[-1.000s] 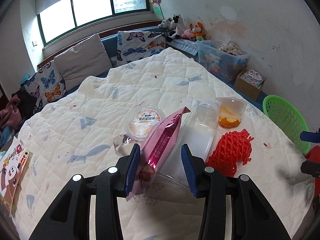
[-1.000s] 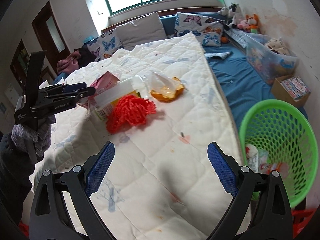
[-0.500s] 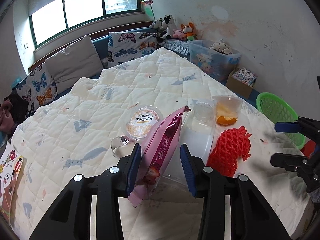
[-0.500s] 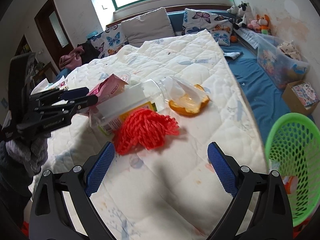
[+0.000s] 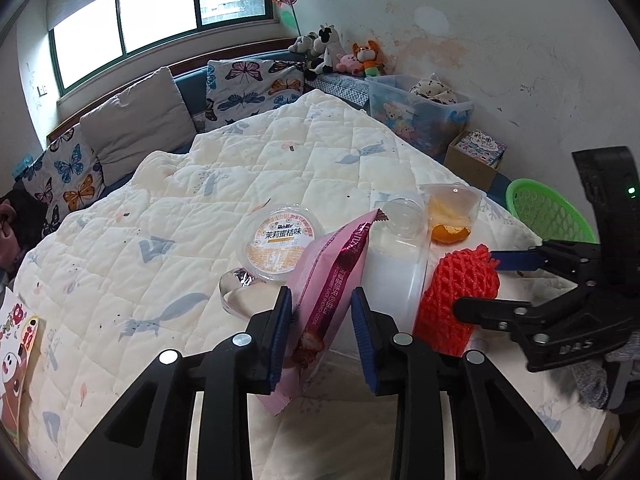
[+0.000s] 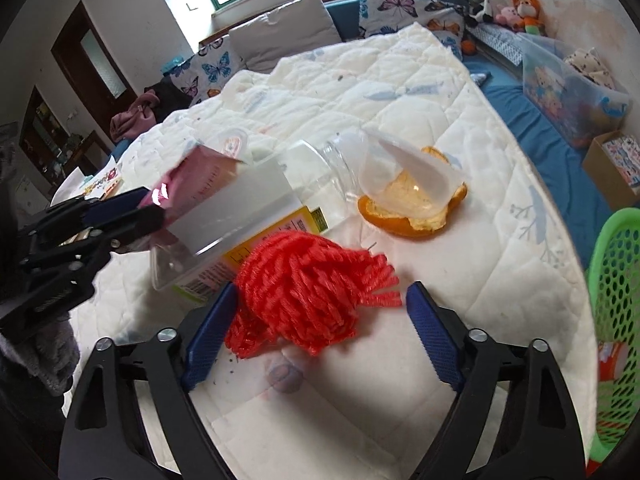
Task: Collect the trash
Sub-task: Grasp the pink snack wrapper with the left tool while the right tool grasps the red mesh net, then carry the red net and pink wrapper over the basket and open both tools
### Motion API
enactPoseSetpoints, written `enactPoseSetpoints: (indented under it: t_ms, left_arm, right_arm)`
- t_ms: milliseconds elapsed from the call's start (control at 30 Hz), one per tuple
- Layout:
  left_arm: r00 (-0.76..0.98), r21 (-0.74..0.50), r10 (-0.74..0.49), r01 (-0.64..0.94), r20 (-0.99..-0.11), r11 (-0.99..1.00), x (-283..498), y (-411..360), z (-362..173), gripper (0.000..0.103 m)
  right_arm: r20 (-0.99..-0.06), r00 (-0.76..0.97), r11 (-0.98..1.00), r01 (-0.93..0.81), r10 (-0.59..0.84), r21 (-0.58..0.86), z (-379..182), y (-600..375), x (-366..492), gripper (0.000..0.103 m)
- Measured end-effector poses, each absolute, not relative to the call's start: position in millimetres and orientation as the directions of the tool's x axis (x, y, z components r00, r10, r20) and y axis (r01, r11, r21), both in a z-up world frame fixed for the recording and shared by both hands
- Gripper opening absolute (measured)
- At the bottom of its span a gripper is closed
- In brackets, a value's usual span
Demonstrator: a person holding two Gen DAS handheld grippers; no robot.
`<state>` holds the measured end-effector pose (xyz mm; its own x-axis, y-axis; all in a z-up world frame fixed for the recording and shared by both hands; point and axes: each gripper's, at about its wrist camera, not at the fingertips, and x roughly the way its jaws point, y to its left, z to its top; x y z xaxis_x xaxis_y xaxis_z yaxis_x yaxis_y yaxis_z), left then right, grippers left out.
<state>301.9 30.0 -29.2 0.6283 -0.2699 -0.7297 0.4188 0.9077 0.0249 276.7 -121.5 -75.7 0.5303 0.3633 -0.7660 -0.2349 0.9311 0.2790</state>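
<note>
A pink snack wrapper [image 5: 332, 280] stands tilted between the pads of my left gripper [image 5: 320, 320], whose jaws are closing. The left pad touches it and a gap shows at the right pad. A red foam net [image 6: 300, 284] lies on the quilt between the pads of my right gripper [image 6: 320, 320], whose jaws are closing too. Its left pad is at the net's edge and its right pad stands just clear. Beside them lie a clear plastic jar [image 5: 396, 264], a round lidded cup [image 5: 280, 240] and an orange peel under a clear cup [image 6: 408, 208].
A green mesh basket [image 6: 616, 300] holding some trash stands off the bed's right edge. The white quilt [image 5: 240, 168] covers the bed. Butterfly pillows, a plastic toy bin [image 5: 416, 116] and a cardboard box line the far wall. A picture book [image 5: 16, 344] lies at the left.
My right gripper has moved in over the quilt to the red foam net and its jaws have narrowed around it. The left jaws have narrowed around the pink wrapper.
</note>
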Motion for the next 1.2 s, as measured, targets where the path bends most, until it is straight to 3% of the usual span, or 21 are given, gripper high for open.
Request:
enactPoseSetpoints:
  t_ms: [67, 200, 467, 1200]
  left_arm:
    - [0.631, 0.023, -0.271, 0.416, -0.727, 0.909, 300.1, 31.0, -28.4, 0.024]
    - [0.629, 0.001, -0.281, 0.409, -0.725, 0.912, 297.2, 34.7, -25.7, 0.020]
    - [0.630, -0.045, -0.304, 0.392, -0.715, 0.919, 282.7, 43.1, -13.3, 0.012]
    - [0.630, -0.079, -0.374, 0.444, -0.681, 0.893, 219.7, 6.9, 19.9, 0.008]
  right_arm:
    - [-0.765, 0.529, 0.929, -0.229, 0.368, 0.289, -78.5, -123.2, 276.5, 0.075]
    - [-0.753, 0.532, 0.922, -0.235, 0.387, 0.308, -76.0, -123.9, 273.1, 0.060]
    - [-0.734, 0.548, 0.916, -0.254, 0.401, 0.311, -68.7, -125.4, 255.7, 0.049]
    - [-0.682, 0.635, 0.932, -0.227, 0.361, 0.283, -33.7, -193.7, 183.7, 0.047]
